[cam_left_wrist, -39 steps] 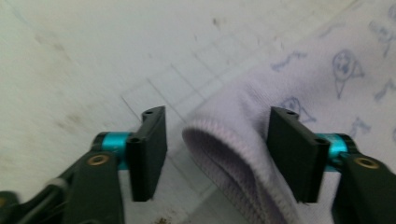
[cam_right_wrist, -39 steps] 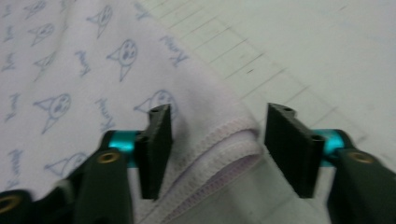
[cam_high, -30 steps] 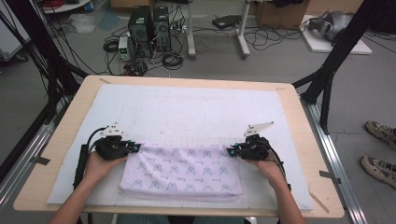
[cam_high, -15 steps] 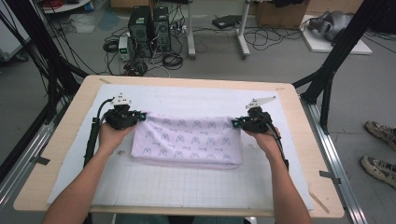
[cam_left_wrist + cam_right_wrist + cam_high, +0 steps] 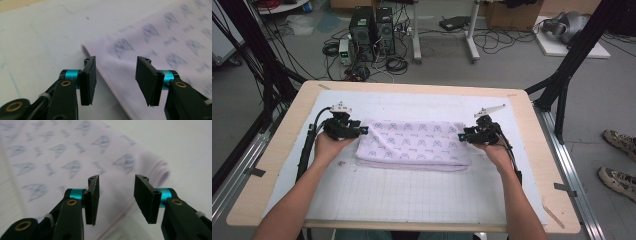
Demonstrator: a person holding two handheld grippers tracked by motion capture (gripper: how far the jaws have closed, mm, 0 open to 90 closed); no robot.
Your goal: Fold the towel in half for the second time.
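- The folded cloth point(image 5: 413, 145) is lying flat toward the tabletop's point(image 5: 277, 145) far edge, where 1 second earlier it was nearer the person.
- Both the left gripper point(image 5: 361, 131) and right gripper point(image 5: 463, 136) have just been opening; their fingers point(image 5: 88, 75) are standing spread, nothing pinched between them.
- This fold is looking finished and released.

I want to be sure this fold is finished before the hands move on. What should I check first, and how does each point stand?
1. Left gripper has let go: ok, its jaws have just been opening and nothing is pinched between them.
2. Right gripper has let go: ok, likewise just opened, gap empty.
3. Folded cloth lies flat on the white mat: ok.
4. Layer edges line up along the near side: ok, roughly even.
5. Cloth's far edge even: cannot tell.
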